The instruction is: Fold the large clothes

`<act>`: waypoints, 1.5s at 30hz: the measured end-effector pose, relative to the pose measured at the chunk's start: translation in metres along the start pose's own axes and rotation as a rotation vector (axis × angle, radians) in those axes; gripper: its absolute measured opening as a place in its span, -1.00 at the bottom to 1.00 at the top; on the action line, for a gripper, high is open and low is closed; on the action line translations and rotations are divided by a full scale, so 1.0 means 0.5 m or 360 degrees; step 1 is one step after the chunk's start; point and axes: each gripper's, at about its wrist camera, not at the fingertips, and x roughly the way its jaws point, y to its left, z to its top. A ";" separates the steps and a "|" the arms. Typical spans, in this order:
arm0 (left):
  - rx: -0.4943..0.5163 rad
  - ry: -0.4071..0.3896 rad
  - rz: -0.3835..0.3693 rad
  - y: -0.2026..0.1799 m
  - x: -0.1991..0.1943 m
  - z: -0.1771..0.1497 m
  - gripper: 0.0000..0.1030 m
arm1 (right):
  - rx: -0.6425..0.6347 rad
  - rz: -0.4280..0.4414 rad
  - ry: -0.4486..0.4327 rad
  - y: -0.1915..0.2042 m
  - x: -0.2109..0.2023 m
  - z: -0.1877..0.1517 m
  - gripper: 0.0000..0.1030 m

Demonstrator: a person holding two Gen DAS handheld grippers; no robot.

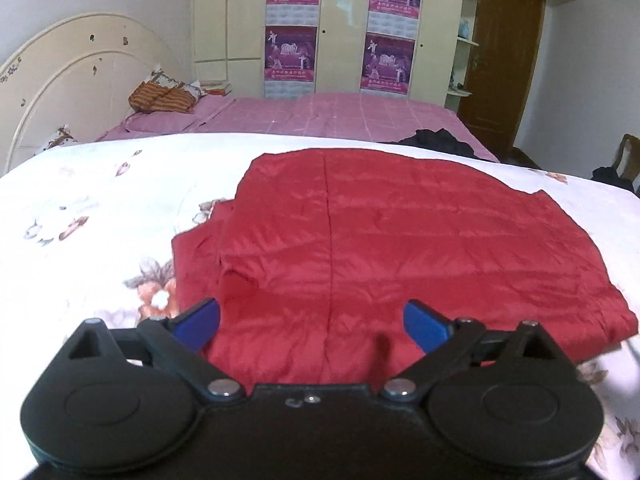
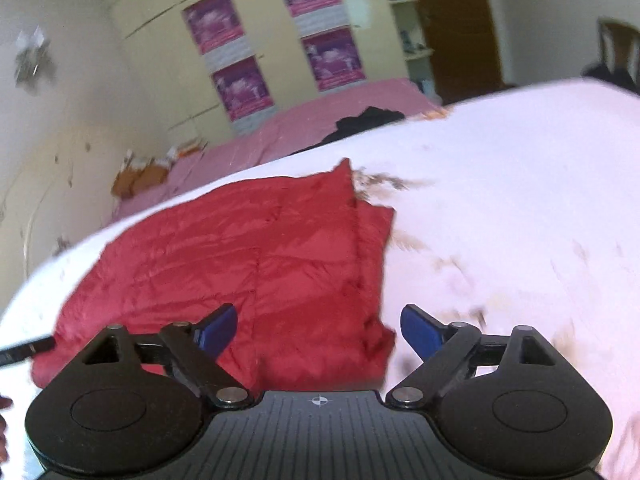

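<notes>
**Red jacket folded flat on the bed, both tongs wide and empty**

Red quilted jacket [image 1: 400, 248] lies folded into a rough rectangle on a white floral quilt [image 1: 100, 200] that covers the near side of the bed. A vertical seam runs down its middle. At its left edge, lower layers stick out from under the top fold.

Left tongs [image 1: 312, 320] hover above the jacket's near edge, blue fingertips [image 1: 202, 322] spread wide with nothing between them but the cloth below, not gripped.

Right tongs [image 2: 318, 330] stand over the jacket's near right corner, also spread wide and holding nothing. This view is tilted and blurred.

Beyond the quilt: pink checked sheet [image 1: 340, 116], a dark garment [image 1: 436, 140] on it, a cream headboard [image 1: 60, 80], a wardrobe with purple posters [image 1: 290, 54], a brown door [image 1: 504, 56].
</notes>
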 end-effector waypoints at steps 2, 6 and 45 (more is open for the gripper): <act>-0.0015 0.0012 0.0005 0.001 -0.006 -0.014 0.90 | 0.0133 0.0014 0.0032 -0.025 -0.018 -0.011 0.71; -0.0045 0.0034 0.0013 -0.001 -0.019 -0.045 0.90 | 0.0351 0.0066 0.0080 -0.059 -0.028 -0.033 0.71; -0.1253 -0.0035 -0.0253 0.200 0.155 -0.061 -0.24 | 0.0887 0.0228 0.0034 -0.071 0.148 -0.023 -0.16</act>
